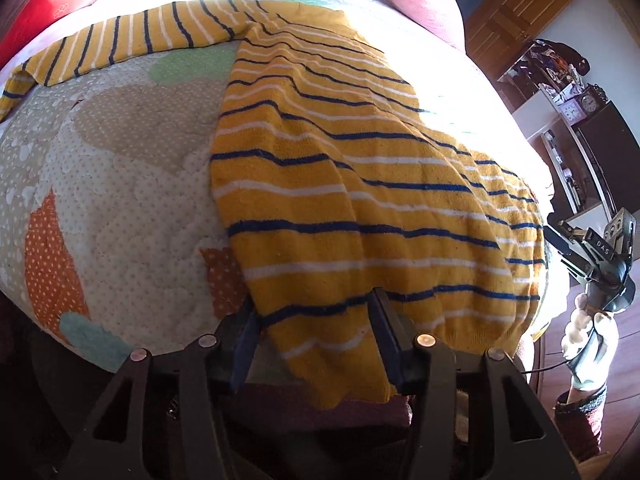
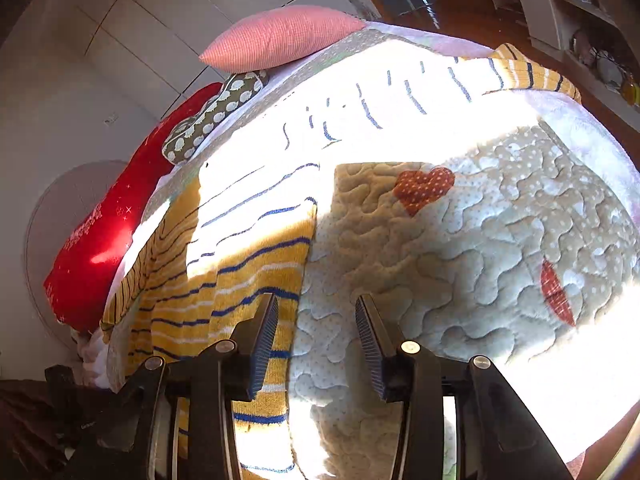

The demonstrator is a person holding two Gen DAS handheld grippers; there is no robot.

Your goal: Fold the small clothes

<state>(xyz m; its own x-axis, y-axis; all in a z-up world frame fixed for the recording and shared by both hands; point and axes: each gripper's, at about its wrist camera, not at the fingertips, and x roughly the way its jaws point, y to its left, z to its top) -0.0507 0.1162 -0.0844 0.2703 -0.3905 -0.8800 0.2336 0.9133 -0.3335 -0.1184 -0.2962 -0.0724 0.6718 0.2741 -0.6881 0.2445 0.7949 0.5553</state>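
A yellow sweater [image 1: 340,184] with navy and white stripes lies spread on a quilted bedspread [image 1: 120,184]. One sleeve [image 1: 120,44] stretches out to the far left. My left gripper [image 1: 314,304] is open, its jaws standing either side of the sweater's hem at the bed's near edge. In the right wrist view the sweater [image 2: 224,276] lies at the left, and its other sleeve [image 2: 528,72] reaches the far right. My right gripper [image 2: 316,312] is open and empty, at the sweater's side edge over the quilt [image 2: 460,264]. The right gripper also shows at the left wrist view's right edge [image 1: 600,252].
Pillows lie at the head of the bed: a red one [image 2: 104,232], an olive patterned one [image 2: 216,112] and a pink one [image 2: 280,36]. A shelf unit with clocks and clutter [image 1: 568,92] and a wooden door [image 1: 516,8] stand beside the bed.
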